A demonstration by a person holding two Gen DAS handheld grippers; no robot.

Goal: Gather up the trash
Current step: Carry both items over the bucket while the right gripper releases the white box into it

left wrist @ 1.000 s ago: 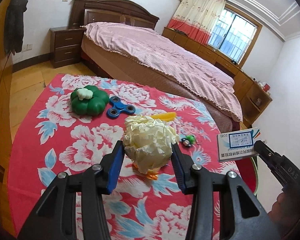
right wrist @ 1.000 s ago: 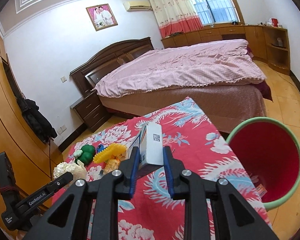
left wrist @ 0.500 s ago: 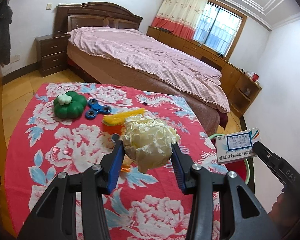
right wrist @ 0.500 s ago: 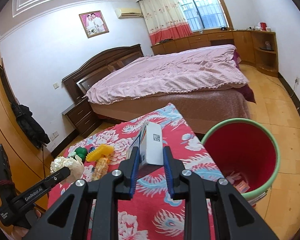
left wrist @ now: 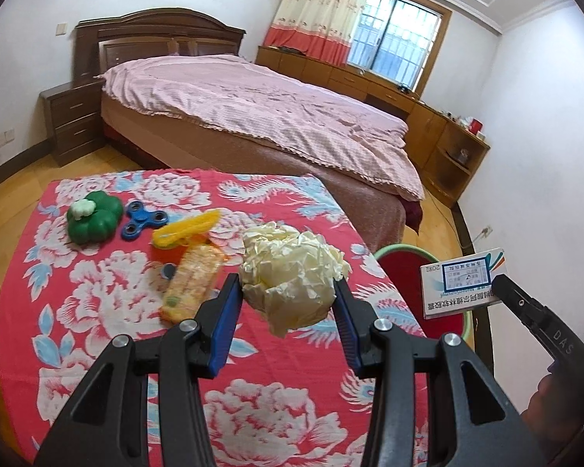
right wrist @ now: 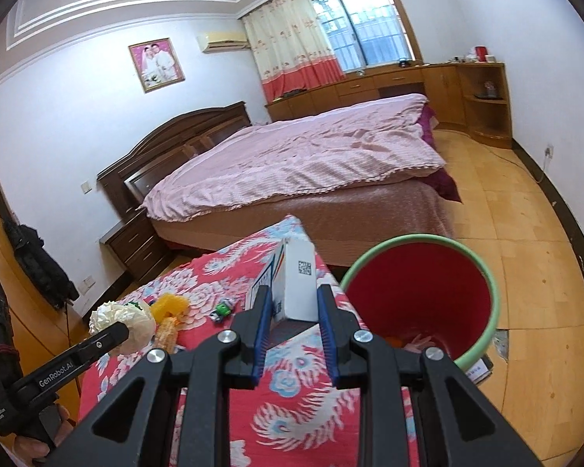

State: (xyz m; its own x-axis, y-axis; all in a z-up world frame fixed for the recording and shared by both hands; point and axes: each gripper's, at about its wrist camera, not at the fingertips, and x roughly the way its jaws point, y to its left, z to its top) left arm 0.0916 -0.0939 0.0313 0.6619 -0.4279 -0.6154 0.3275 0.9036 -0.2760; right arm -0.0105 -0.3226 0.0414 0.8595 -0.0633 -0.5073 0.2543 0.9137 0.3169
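Right gripper (right wrist: 290, 321) squeezing white box (right wrist: 298, 284), red bin (right wrist: 482, 272) just right; left gripper (left wrist: 288, 303) squeezing paper ball (left wrist: 290, 272), farther off

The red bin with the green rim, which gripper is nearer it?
Right. The right gripper holds its box beside the red bin; the left gripper hangs farther back over the table.

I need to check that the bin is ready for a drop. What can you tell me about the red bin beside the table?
The red bin is a round, plastic-looking bucket with a pale green rim, standing upright and open on the wooden floor, close against the corner of the table with the floral cloth. A few scraps lie at its bottom. A paper lies on the floor at its base. No tongs touch it.
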